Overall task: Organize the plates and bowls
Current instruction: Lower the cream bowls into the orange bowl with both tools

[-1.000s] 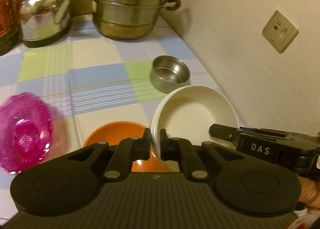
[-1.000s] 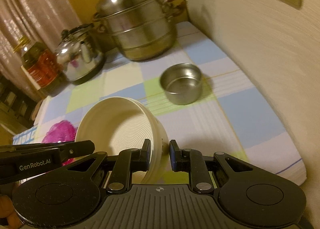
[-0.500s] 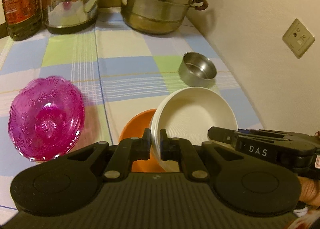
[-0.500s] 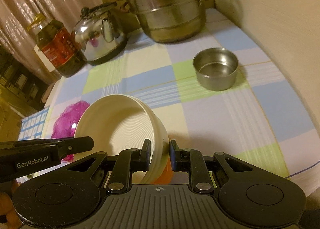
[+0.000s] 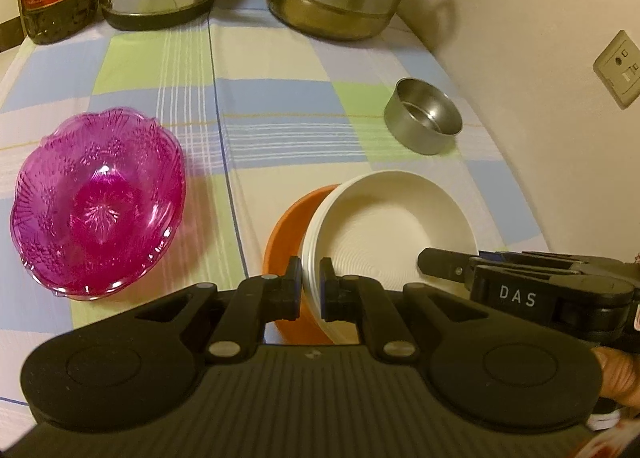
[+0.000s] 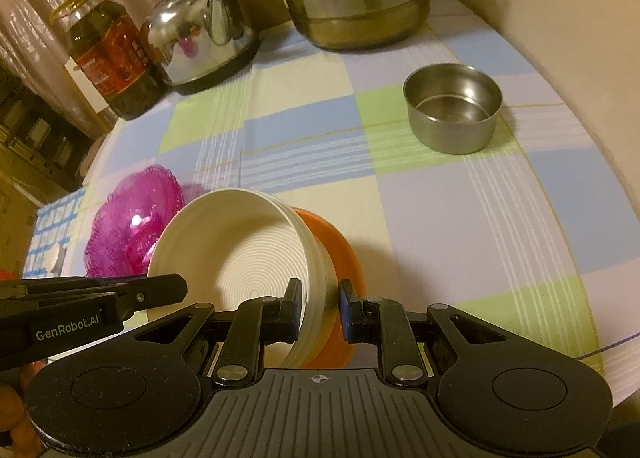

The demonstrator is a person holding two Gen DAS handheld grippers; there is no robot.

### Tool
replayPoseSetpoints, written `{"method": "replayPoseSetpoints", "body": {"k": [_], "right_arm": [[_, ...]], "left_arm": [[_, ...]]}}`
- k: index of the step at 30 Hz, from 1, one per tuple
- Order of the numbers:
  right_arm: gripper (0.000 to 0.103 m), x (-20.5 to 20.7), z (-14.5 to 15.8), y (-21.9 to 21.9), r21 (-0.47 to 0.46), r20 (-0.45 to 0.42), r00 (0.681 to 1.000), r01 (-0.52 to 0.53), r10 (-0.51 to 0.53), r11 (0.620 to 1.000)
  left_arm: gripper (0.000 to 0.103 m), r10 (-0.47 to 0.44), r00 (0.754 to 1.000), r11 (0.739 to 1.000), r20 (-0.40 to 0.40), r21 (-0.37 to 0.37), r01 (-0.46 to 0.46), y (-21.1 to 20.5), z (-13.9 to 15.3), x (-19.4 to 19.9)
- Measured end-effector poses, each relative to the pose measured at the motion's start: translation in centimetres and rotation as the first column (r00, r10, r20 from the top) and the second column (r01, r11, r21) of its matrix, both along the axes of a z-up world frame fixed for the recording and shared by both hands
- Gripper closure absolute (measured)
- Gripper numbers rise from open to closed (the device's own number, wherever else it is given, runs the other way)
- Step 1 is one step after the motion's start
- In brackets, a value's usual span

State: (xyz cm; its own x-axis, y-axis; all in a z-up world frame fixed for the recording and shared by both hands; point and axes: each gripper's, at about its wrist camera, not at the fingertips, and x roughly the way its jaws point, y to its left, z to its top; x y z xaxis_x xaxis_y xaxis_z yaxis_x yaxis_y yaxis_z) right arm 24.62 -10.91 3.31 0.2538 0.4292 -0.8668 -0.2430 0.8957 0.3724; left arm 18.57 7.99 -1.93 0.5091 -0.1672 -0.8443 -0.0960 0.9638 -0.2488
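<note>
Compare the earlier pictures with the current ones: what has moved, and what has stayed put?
Both grippers, left and right, carried the white bowl down over the orange bowl; it now sits tilted in it. Grips unchanged. The pink bowl and steel bowl stayed put.

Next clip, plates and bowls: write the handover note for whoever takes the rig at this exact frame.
Left gripper: fingers clamped on the white bowl's near-left rim.
Right gripper: shut on the opposite rim.
White bowl is tilted over the orange bowl, not seated.
Pink glass bowl and steel bowl sit apart on the checked cloth.
Done: white bowl lifted.
Left: nest it, release, then gather the others.
</note>
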Motion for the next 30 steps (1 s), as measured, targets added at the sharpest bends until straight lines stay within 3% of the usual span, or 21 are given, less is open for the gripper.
{"method": "replayPoseSetpoints", "body": {"k": [30], "right_arm": [[0.083, 0.0, -1.9, 1.4, -0.051, 0.017, 0.997, -0.079, 0.08, 0.996]], "left_arm": [[0.096, -0.018, 1.0, 0.997, -0.023, 0.076, 0.02, -1.0, -1.8, 0.5]]}}
